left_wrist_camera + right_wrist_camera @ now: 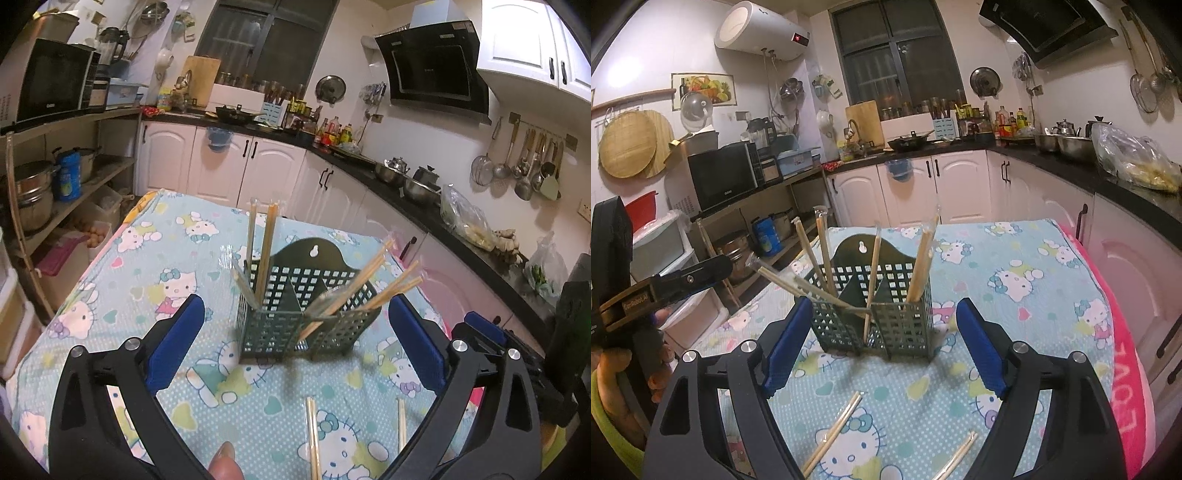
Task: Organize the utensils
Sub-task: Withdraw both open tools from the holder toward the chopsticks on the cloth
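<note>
A dark green perforated utensil holder [306, 321] [882, 317] stands on the Hello Kitty tablecloth [110, 295] [1015, 280]. Several plastic-wrapped chopstick pairs lean out of its compartments. Two more wrapped pairs lie flat on the cloth nearer to me: one [313, 439] [833, 435] on the left, the other [402, 424] [960, 458] on the right. My left gripper [295, 304] is open, its blue pads spread either side of the holder's image and short of it. The right gripper [884, 306] is open too, with nothing between its fingers.
The table's pink edge [1123, 369] runs along the right. White cabinets under a black counter [406, 199] wrap the back and right. Shelves with a microwave [55, 81] and pots stand at the left. A hand [613, 369] holds the left tool's black frame [665, 288].
</note>
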{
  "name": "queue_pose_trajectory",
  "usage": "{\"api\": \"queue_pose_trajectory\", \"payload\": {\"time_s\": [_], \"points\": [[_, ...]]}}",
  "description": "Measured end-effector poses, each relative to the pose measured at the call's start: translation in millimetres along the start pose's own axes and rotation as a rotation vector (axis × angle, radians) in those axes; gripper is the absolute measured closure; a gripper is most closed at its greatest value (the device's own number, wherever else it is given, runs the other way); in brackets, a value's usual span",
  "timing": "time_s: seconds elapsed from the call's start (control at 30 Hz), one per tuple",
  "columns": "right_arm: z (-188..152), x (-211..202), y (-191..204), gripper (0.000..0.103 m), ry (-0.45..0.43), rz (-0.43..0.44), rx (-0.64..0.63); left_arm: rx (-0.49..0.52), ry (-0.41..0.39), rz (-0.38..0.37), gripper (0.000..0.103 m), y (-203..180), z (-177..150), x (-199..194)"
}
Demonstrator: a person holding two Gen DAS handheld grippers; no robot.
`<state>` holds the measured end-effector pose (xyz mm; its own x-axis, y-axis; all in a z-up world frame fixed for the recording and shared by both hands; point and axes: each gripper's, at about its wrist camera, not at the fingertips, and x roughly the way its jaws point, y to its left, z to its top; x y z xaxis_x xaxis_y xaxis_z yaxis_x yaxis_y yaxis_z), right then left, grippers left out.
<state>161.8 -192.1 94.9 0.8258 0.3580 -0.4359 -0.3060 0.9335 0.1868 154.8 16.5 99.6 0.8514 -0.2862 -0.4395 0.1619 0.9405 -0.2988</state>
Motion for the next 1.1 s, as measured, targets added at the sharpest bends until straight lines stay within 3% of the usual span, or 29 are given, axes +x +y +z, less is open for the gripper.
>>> {"api": "queue_pose_trajectory", "payload": {"time_s": [0.5,1.1], "points": [[-26.4,-10.6,-9.7,0.026,0.059,-0.028,0.010,0.014,0.056,-0.003,0.012,-7.4,-29.6,-0.3],[-60.2,-24.0,-34.2,0.026,0.140,-0.071,0.027,0.048,0.184,0.003,0.012,-21.1,-79.9,20.6]]}}
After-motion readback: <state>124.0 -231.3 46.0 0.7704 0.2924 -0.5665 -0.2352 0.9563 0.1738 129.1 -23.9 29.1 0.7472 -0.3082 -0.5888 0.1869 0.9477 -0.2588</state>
